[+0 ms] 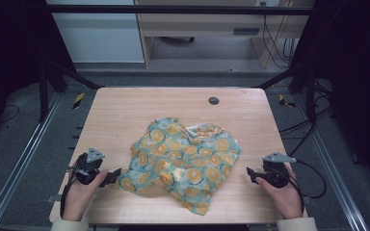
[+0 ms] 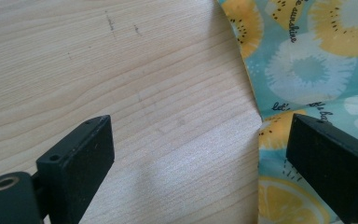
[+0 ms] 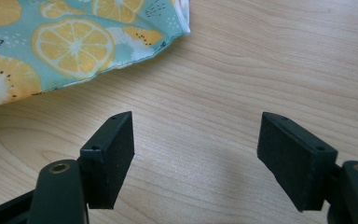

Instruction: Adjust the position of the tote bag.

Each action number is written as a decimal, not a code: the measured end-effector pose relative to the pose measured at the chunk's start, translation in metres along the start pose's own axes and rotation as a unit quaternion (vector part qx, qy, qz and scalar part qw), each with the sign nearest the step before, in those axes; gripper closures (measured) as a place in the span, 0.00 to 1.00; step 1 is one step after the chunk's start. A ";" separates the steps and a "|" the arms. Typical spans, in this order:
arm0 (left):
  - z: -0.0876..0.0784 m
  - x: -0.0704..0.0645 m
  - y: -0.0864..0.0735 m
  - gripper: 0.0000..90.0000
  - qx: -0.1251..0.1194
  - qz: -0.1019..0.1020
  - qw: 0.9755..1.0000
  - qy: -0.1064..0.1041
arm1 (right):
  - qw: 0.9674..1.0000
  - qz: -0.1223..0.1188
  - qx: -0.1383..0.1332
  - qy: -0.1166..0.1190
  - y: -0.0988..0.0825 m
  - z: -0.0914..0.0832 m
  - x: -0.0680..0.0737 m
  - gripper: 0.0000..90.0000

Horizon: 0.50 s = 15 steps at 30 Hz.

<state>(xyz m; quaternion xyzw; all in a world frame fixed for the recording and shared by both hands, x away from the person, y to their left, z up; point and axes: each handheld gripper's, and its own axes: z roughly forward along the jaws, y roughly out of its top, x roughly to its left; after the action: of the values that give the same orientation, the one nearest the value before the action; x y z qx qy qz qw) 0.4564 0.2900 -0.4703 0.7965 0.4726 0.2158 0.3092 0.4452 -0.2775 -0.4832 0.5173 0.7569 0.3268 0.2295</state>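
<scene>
From my station the table (image 1: pixel 125 120) looks like pale wood with a fine straight grain, smooth with a soft satin sheen and a few faint dark scuffs, and it has a small dark round plug (image 1: pixel 213 100) set in near the far edge. The cloth (image 1: pixel 183 161) on it is a thin, matt woven fabric, teal with printed yellow citrus slices, lying creased and rumpled. I see both the left gripper (image 1: pixel 116 175) and the right gripper (image 1: pixel 250 174) with matt black, plastic-looking jaws that have slightly grainy faces, and a dull grey plate (image 1: pixel 95 154) tops the left one.
</scene>
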 end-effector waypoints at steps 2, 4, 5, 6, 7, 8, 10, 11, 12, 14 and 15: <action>0.000 0.000 0.000 0.08 0.001 0.000 1.000 0.000 | 1.000 0.001 0.001 0.001 0.000 0.000 0.000 0.31; 0.000 0.000 0.000 0.08 0.001 0.001 1.000 -0.001 | 1.000 0.002 0.003 0.002 0.000 0.000 0.000 0.31; 0.000 -0.001 0.000 0.08 0.002 0.001 1.000 -0.002 | 1.000 0.003 0.005 0.004 0.000 0.000 0.000 0.31; 0.000 -0.001 0.000 0.08 0.003 0.002 1.000 -0.003 | 1.000 0.005 0.005 0.005 0.000 0.000 0.000 0.31; 0.000 -0.001 0.000 0.08 0.001 0.001 1.000 -0.003 | 1.000 0.006 0.006 0.005 0.000 0.000 0.000 0.31; 0.000 -0.001 0.000 0.08 0.001 0.001 1.000 -0.003 | 1.000 0.006 0.006 0.005 0.000 0.000 0.000 0.31; 0.000 -0.001 0.000 0.08 0.000 -0.001 1.000 -0.005 | 1.000 0.007 0.007 0.008 0.000 0.000 0.000 0.31; 0.000 -0.001 0.000 0.08 -0.001 -0.001 1.000 -0.005 | 1.000 0.008 0.010 0.009 0.001 0.000 0.000 0.32; 0.000 -0.001 0.000 0.08 0.000 0.000 1.000 -0.006 | 1.000 0.008 0.010 0.009 0.001 0.000 0.000 0.32; 0.000 -0.003 0.001 0.08 -0.001 0.004 1.000 -0.007 | 1.000 0.009 0.012 0.011 0.001 -0.001 0.001 0.33; 0.000 -0.004 0.001 0.08 -0.002 0.007 1.000 -0.009 | 1.000 0.010 0.012 0.018 0.001 -0.001 0.001 0.37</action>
<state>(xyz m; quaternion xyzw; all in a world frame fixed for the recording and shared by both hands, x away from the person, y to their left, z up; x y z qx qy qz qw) 0.4550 0.2859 -0.4696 0.8007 0.4642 0.2121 0.3137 0.4447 -0.2767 -0.4819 0.5216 0.7596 0.3292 0.2062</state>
